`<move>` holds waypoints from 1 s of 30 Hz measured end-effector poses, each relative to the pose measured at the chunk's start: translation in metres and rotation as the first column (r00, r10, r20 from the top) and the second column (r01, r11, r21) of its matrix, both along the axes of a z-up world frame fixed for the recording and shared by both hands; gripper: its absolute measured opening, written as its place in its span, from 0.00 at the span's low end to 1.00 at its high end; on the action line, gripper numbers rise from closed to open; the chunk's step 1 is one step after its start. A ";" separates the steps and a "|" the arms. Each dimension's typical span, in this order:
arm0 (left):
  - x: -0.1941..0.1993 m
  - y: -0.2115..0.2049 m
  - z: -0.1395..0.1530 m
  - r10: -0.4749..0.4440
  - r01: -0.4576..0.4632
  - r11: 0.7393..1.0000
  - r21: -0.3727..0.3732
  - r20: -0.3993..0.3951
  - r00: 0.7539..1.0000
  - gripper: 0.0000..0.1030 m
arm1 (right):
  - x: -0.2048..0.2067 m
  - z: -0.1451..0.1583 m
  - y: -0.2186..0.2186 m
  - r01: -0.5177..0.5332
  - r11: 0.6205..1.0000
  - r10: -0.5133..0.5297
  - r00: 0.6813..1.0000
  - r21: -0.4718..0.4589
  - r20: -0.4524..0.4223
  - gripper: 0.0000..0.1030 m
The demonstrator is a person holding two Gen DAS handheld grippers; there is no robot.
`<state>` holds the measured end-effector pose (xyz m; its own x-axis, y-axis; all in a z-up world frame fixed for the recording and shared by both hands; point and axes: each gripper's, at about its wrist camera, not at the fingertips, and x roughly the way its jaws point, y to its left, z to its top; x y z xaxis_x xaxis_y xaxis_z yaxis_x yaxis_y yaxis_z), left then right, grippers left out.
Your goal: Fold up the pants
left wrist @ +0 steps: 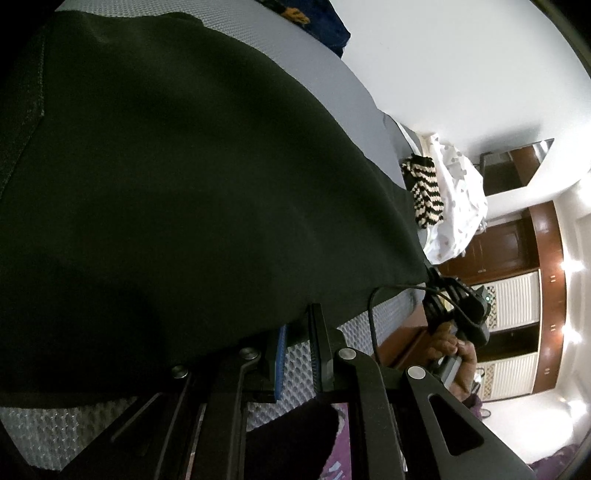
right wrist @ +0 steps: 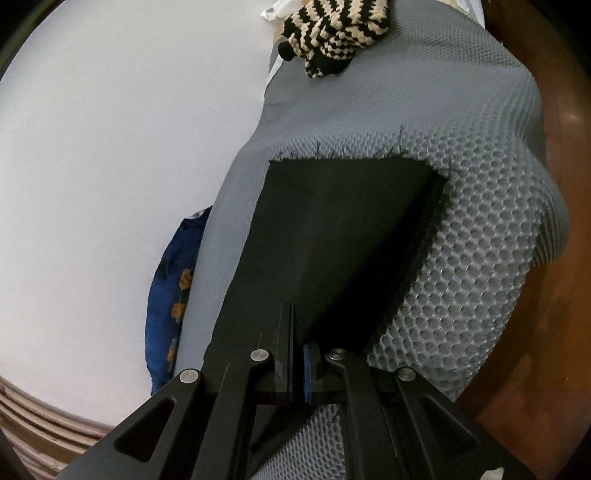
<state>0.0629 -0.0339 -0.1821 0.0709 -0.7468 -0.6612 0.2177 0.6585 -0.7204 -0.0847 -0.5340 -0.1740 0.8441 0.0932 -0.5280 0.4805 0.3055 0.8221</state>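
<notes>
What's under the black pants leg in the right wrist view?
The black pants lie on the grey honeycomb-textured mattress cover, which shows all around the frayed hem. Whatever lies directly beneath the fabric is covered; a second layer edge shows along its right side.

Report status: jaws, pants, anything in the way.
Both jaws shut on black pants. Pants spread across grey mattress. Striped knit lies beyond hem, apart.

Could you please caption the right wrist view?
Right gripper shut on dark pants over grey mesh mattress.
</notes>
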 end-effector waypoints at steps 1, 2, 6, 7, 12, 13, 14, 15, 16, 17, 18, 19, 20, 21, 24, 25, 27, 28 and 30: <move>0.001 -0.004 0.002 -0.004 0.004 1.000 0.005 0.006 1.000 0.11 | -0.001 0.001 0.000 0.001 1.000 -0.001 1.000 -0.002 0.003 0.05; 0.000 -0.005 0.003 -0.012 0.012 1.000 0.012 0.015 1.000 0.11 | -0.002 0.001 -0.001 -0.003 1.000 0.003 1.000 -0.002 0.007 0.05; -0.002 -0.003 0.002 -0.025 0.025 0.999 0.020 0.020 0.999 0.11 | -0.002 -0.008 -0.004 -0.004 1.000 0.005 1.000 0.019 -0.011 0.06; -0.002 -0.007 0.004 -0.028 0.027 0.999 0.023 0.023 0.999 0.11 | -0.004 -0.012 -0.006 0.008 0.999 -0.008 1.000 0.034 -0.010 0.07; -0.006 -0.011 0.009 -0.063 0.062 0.997 0.035 0.037 0.997 0.11 | -0.016 -0.021 -0.010 0.002 0.976 -0.015 0.998 0.218 0.057 0.20; -0.006 -0.012 0.010 -0.068 0.067 0.997 0.037 0.040 0.997 0.11 | -0.016 -0.019 -0.007 -0.012 0.973 -0.001 0.998 0.231 0.058 0.29; -0.006 -0.015 0.011 -0.074 0.073 0.997 0.037 0.040 0.996 0.11 | -0.016 -0.019 -0.003 -0.035 0.968 0.018 0.998 0.249 0.068 0.33; -0.006 -0.017 0.011 -0.080 0.078 0.996 0.037 0.039 0.996 0.11 | -0.014 -0.018 0.002 -0.060 0.964 0.041 0.996 0.260 0.077 0.34; -0.007 -0.018 0.011 -0.089 0.088 0.996 0.034 0.034 0.995 0.11 | -0.013 -0.016 0.006 -0.076 0.964 0.059 0.996 0.256 0.074 0.35; -0.008 -0.019 0.010 -0.096 0.095 0.995 0.034 0.034 0.995 0.11 | -0.011 -0.014 0.011 -0.092 0.967 0.078 0.995 0.237 0.067 0.35; -0.008 -0.020 0.011 -0.099 0.098 0.995 0.034 0.036 0.994 0.11 | -0.009 -0.012 0.015 -0.106 0.970 0.093 0.993 0.221 0.069 0.35; -0.009 -0.022 0.011 -0.106 0.104 0.994 0.036 0.038 0.994 0.11 | -0.006 -0.012 0.019 -0.126 0.970 0.113 0.991 0.210 0.071 0.31; -0.010 -0.022 0.011 -0.113 0.111 0.993 0.036 0.035 0.993 0.11 | -0.003 -0.012 0.024 -0.142 0.969 0.130 0.989 0.202 0.069 0.20; -0.011 -0.024 0.011 -0.126 0.125 0.992 0.031 0.027 0.992 0.11 | -0.001 -0.011 0.029 -0.159 0.968 0.148 0.987 0.194 0.068 0.14; -0.016 -0.025 0.014 -0.156 0.155 0.988 0.028 0.039 0.987 0.11 | 0.004 -0.005 0.046 -0.203 0.964 0.193 0.979 0.172 0.071 0.09; -0.019 -0.025 0.016 -0.166 0.165 0.986 0.021 0.047 0.985 0.12 | 0.004 -0.004 0.050 -0.211 0.962 0.201 0.977 0.174 0.072 0.09; -0.021 -0.026 0.022 -0.179 0.179 0.984 -0.001 0.060 0.982 0.12 | 0.005 -0.001 0.056 -0.220 0.961 0.210 0.975 0.170 0.074 0.11; -0.022 -0.025 0.026 -0.180 0.182 0.983 -0.010 0.075 0.981 0.14 | 0.006 -0.001 0.057 -0.219 0.960 0.210 0.975 0.171 0.071 0.12; -0.022 -0.025 0.031 -0.178 0.180 0.983 -0.017 0.092 0.980 0.14 | 0.008 -0.002 0.061 -0.231 0.950 0.218 0.972 0.210 0.084 0.22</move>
<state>0.0410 -0.0588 -0.1511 -0.0076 -0.7693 -0.6388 0.3947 0.5847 -0.7088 -0.0767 -0.4727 -0.1755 0.8171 0.3910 -0.4236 0.3684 0.2110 0.9054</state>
